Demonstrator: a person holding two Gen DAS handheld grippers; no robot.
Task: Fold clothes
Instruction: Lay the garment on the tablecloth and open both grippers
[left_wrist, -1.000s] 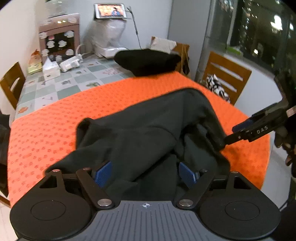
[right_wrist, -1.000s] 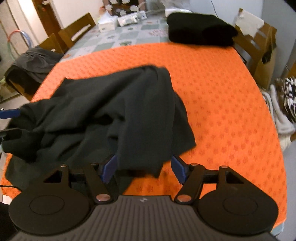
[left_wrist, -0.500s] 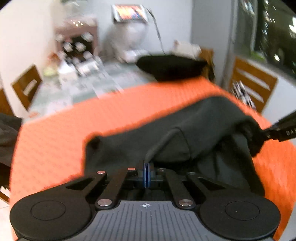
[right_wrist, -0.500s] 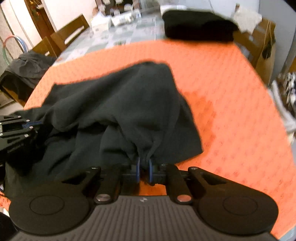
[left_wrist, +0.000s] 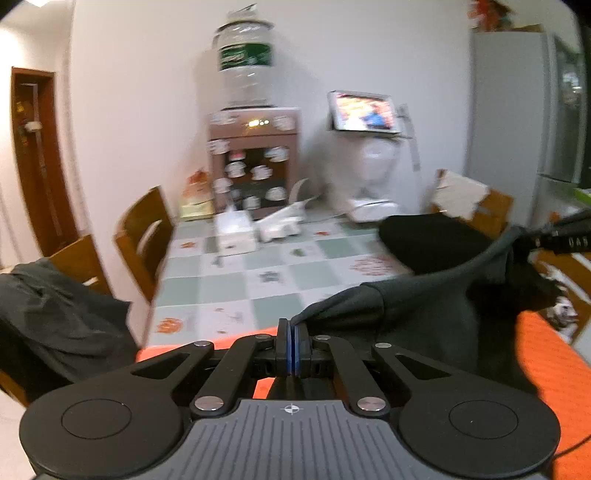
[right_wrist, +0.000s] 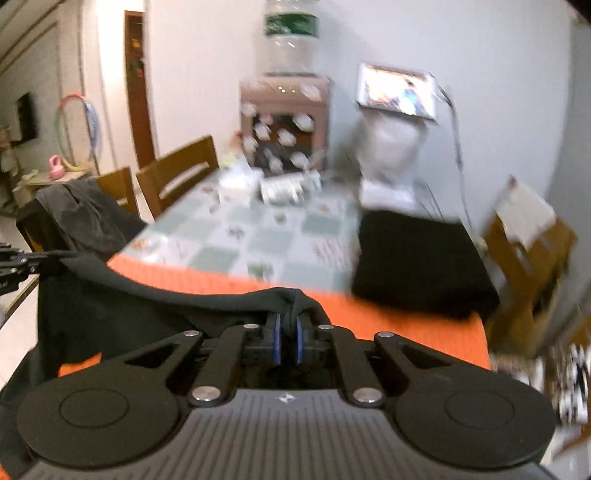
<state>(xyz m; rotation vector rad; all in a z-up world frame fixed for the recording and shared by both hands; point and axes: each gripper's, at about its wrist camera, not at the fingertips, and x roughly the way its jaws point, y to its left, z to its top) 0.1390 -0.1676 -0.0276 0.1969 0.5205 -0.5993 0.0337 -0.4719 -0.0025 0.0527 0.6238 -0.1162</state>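
Note:
A dark green garment (left_wrist: 424, 317) hangs in the air above the orange mat (left_wrist: 554, 362), stretched between both grippers. My left gripper (left_wrist: 293, 332) is shut on one edge of it, blue pads pressed together. In the right wrist view my right gripper (right_wrist: 289, 325) is shut on another bunched edge of the garment (right_wrist: 155, 310). The right gripper's tip (left_wrist: 546, 240) shows at the right of the left wrist view, and the left gripper's tip (right_wrist: 18, 264) shows at the left edge of the right wrist view. The cloth sags between them.
A folded black garment (right_wrist: 417, 258) lies at the far end of the orange mat (right_wrist: 388, 317). Beyond it sit a checked tablecloth (left_wrist: 266, 273), tissue box (left_wrist: 236, 236) and water dispenser (left_wrist: 255, 162). Wooden chairs (left_wrist: 144, 240) stand left, one draped with dark clothing (left_wrist: 55, 317).
Both grippers closed on the garment's edges and lifted it off the mat. The views tilted up from the tabletop toward the far wall.

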